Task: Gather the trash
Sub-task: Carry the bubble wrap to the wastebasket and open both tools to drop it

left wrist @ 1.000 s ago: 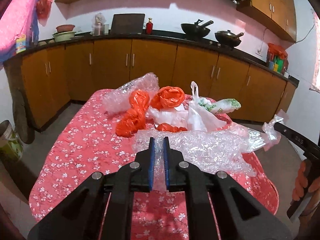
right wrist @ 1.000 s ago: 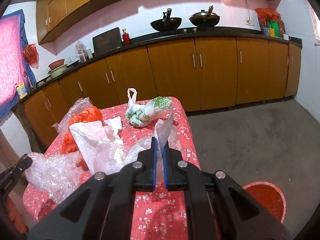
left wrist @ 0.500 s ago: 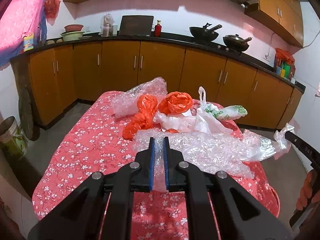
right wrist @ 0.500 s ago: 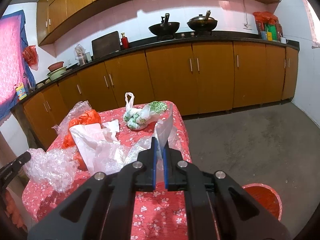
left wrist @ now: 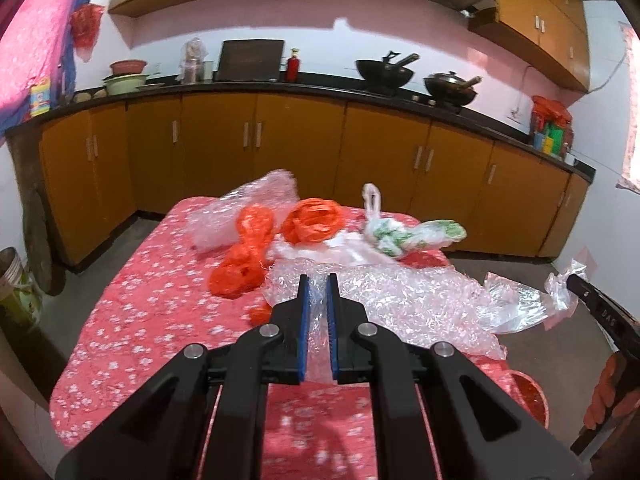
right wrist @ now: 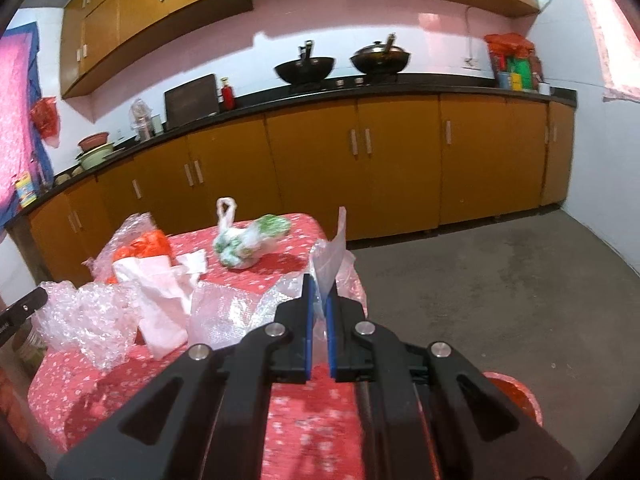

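Both grippers draw back from the table (left wrist: 132, 320) — left gripper (left wrist: 318, 300) pinching bubble wrap (left wrist: 400, 300), right gripper (right wrist: 319, 300) pinching a clear plastic bag (right wrist: 330, 260) — lifting the sheets off the cloth, likely bound for the red bin (right wrist: 516, 400) below.

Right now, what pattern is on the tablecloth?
Red tablecloth with small white flowers all over. Clearest in the left wrist view.

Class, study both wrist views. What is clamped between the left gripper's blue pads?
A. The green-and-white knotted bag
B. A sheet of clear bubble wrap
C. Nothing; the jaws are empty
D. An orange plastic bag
B: in the left wrist view the left gripper is shut on the bubble wrap, while the orange bags lie untouched on the table.
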A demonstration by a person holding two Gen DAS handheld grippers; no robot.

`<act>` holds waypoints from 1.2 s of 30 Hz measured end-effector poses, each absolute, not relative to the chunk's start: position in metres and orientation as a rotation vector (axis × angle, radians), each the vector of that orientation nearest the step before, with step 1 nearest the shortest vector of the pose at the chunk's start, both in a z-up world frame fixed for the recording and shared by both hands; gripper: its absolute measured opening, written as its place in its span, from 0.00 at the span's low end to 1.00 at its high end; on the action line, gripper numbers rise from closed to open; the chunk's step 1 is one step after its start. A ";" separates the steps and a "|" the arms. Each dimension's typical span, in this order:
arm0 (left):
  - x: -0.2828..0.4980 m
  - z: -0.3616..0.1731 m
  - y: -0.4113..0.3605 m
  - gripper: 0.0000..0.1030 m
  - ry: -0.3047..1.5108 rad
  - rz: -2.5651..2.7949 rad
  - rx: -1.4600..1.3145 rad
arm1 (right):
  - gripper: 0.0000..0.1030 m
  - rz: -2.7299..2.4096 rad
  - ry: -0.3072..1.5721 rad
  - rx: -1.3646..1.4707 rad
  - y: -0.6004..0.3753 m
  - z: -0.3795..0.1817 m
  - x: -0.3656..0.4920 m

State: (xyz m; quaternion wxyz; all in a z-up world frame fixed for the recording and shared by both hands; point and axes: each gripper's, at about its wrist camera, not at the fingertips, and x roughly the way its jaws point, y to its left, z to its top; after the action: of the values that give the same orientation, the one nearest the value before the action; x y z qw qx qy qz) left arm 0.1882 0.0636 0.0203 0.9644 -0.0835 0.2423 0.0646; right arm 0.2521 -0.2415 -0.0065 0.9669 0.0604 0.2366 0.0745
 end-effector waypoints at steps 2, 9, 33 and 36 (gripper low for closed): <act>0.192 0.021 0.051 0.08 0.491 0.103 -0.166 | 0.07 0.124 0.478 0.132 -0.254 -0.008 0.252; 0.210 0.020 -0.008 0.08 0.504 -0.006 -0.141 | 0.07 0.003 0.484 0.155 -0.307 -0.022 0.249; 0.258 -0.085 -0.237 0.08 0.771 -0.267 0.066 | 0.07 -0.446 0.691 0.217 -0.485 -0.157 0.215; 0.261 -0.100 -0.258 0.08 0.800 -0.277 0.106 | 0.07 -0.482 0.710 0.190 -0.493 -0.171 0.213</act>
State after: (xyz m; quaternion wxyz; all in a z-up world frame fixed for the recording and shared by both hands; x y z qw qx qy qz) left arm 0.2615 -0.2582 -0.0999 0.9103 0.0516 0.3882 -0.1345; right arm 0.2127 -0.4930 -0.1706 0.9051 0.0918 0.3436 -0.2331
